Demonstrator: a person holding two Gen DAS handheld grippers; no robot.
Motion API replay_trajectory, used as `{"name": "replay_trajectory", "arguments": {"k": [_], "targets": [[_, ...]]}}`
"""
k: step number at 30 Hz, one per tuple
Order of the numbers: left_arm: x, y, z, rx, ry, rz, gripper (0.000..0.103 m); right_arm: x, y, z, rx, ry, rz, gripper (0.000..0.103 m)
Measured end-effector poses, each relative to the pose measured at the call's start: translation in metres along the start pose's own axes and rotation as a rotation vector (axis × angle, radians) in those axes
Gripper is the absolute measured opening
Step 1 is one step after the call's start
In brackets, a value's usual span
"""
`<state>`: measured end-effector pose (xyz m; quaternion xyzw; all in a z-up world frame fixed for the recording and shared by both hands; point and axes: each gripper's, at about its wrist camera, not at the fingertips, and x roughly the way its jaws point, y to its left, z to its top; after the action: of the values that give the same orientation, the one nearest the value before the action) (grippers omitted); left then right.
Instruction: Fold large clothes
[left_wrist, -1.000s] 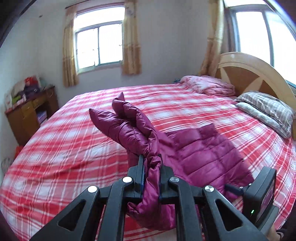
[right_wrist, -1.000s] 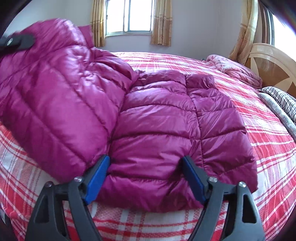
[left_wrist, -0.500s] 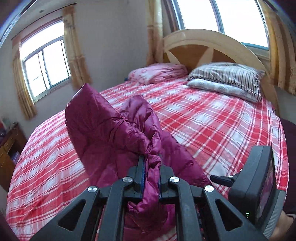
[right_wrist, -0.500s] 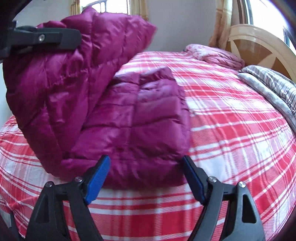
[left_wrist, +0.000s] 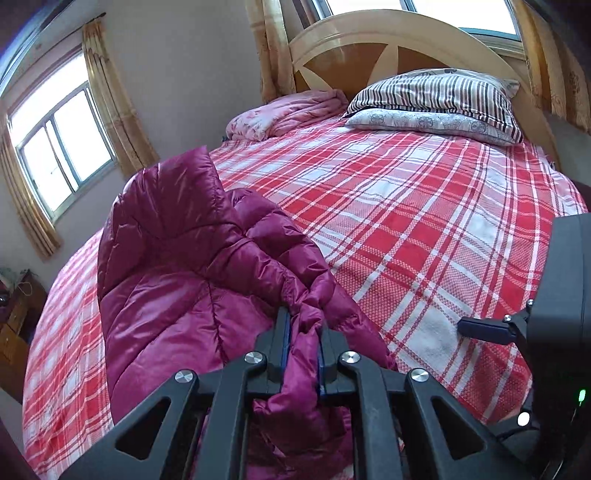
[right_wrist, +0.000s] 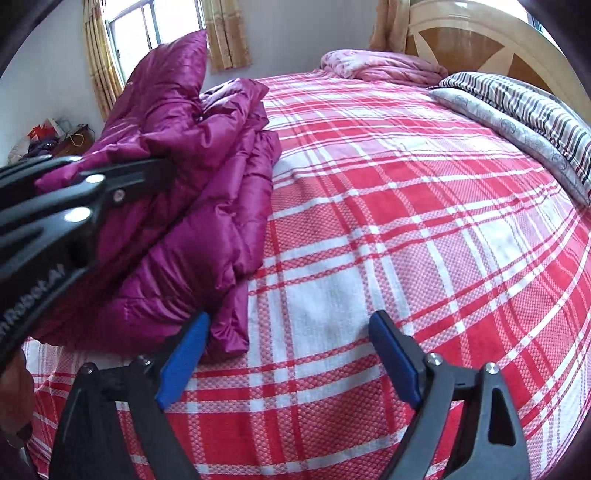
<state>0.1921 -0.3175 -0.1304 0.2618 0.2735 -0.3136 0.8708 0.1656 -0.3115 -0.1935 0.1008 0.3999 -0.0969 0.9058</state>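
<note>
A magenta puffer jacket lies bunched on the red and white plaid bed. My left gripper is shut on a fold of its edge and holds that part lifted above the rest. In the right wrist view the jacket is heaped at the left of the bed, with the left gripper's black body over it. My right gripper is open and empty over bare bedspread, its left blue pad just beside the jacket's near corner.
A striped pillow and a folded pink quilt lie at the wooden headboard. A wooden cabinet stands at the left wall under a curtained window. The right gripper's body shows at right.
My left gripper has swung right with the jacket edge in it, folding the jacket over onto itself. The right gripper now has bare bedspread between its fingers instead of jacket.
</note>
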Motion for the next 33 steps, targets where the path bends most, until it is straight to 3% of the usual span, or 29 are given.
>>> {"name": "replay_trajectory", "arguments": {"k": [3,7,8,10,11,12,14,17,19,22,24,29,31,33], "targets": [[-0.007,-0.005,0.005,0.017,-0.022,0.032,0.015,0.0,0.002,-0.003,-0.005,-0.01,-0.014,0.091],[-0.052,-0.005,0.018,0.029,-0.18,0.07,0.023,0.001,0.003,-0.004,0.006,-0.016,-0.016,0.094],[-0.067,0.003,0.023,0.008,-0.22,0.07,0.03,0.001,0.003,-0.005,0.004,-0.019,-0.019,0.094],[-0.087,0.022,0.028,-0.043,-0.286,0.109,0.057,0.0,0.003,-0.005,0.005,-0.022,-0.023,0.094],[-0.094,0.035,0.03,-0.073,-0.313,0.148,0.078,0.0,0.003,-0.005,0.006,-0.022,-0.025,0.094],[-0.099,0.052,0.031,-0.112,-0.33,0.199,0.086,0.001,0.003,-0.005,0.006,-0.022,-0.025,0.094],[-0.095,0.086,0.03,-0.177,-0.33,0.272,0.086,0.0,0.002,-0.005,0.007,-0.022,-0.026,0.094],[-0.053,0.138,0.018,-0.278,-0.217,0.394,0.086,0.0,0.004,-0.006,0.002,-0.025,-0.032,0.095],[-0.018,0.162,0.002,-0.341,-0.106,0.416,0.086,-0.001,0.004,-0.006,0.003,-0.028,-0.035,0.095],[0.034,0.177,-0.023,-0.377,0.034,0.387,0.086,-0.006,0.002,-0.005,0.023,-0.028,-0.015,0.092],[0.046,0.172,-0.03,-0.378,0.037,0.344,0.086,-0.021,0.0,-0.002,0.051,-0.065,0.005,0.088],[0.049,0.143,-0.024,-0.294,-0.032,0.302,0.086,-0.089,-0.009,0.025,0.09,-0.305,-0.049,0.088],[0.05,0.134,-0.022,-0.253,-0.047,0.302,0.086,-0.097,-0.008,0.04,0.096,-0.322,-0.002,0.088],[0.054,0.129,-0.022,-0.244,-0.053,0.283,0.086,-0.088,0.004,0.059,0.057,-0.274,0.048,0.085]]}}
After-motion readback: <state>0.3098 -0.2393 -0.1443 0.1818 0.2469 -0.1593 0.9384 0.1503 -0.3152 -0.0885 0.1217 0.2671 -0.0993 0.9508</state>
